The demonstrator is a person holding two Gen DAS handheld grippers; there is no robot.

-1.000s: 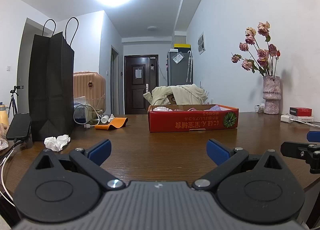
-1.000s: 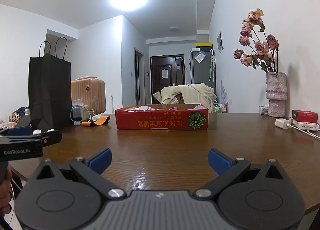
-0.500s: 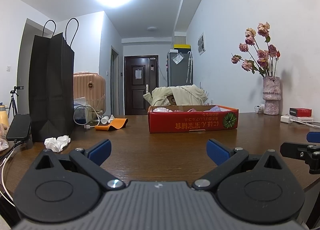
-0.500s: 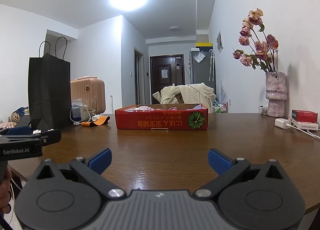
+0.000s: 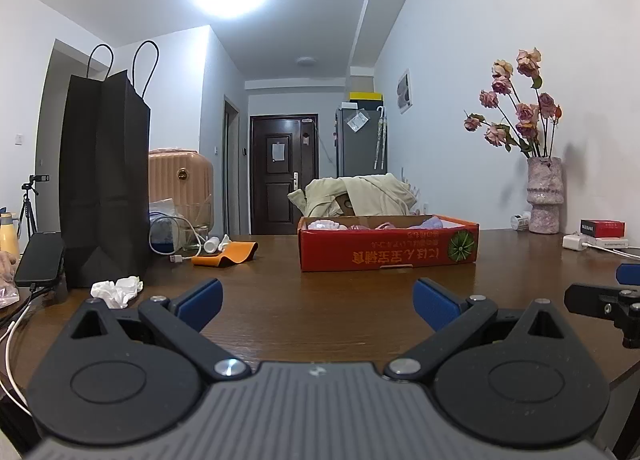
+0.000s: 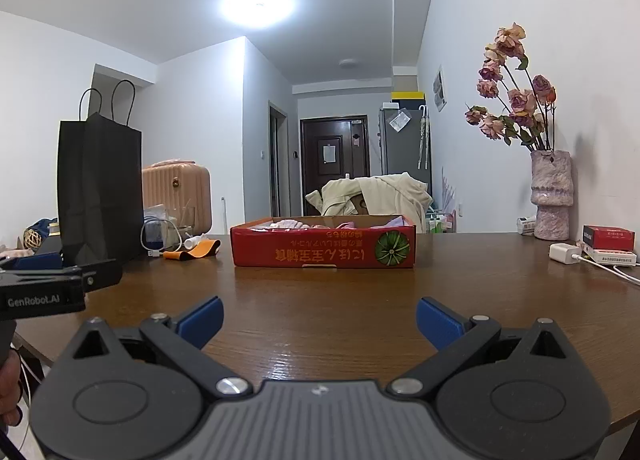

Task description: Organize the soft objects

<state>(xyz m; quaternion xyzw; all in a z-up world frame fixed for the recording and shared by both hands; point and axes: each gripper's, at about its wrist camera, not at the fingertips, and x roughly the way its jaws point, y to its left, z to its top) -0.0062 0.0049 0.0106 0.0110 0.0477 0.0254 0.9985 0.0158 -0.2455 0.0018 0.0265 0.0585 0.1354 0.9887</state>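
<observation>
A shallow red cardboard box (image 5: 387, 250) stands on the brown wooden table (image 5: 320, 308), also in the right wrist view (image 6: 323, 249). Pink and lilac soft items (image 5: 352, 225) lie inside it, mostly hidden by its wall. My left gripper (image 5: 317, 296) is open and empty, low over the table's near edge, well short of the box. My right gripper (image 6: 319, 314) is open and empty, beside the left one. A crumpled white tissue (image 5: 116, 287) lies at the left.
A tall black paper bag (image 5: 105, 176) stands at the left with a phone (image 5: 40, 259), cables and an orange strap (image 5: 226, 254). A vase of dried roses (image 5: 543, 196), a red packet (image 5: 602, 227) and a white charger (image 5: 574, 242) are at the right.
</observation>
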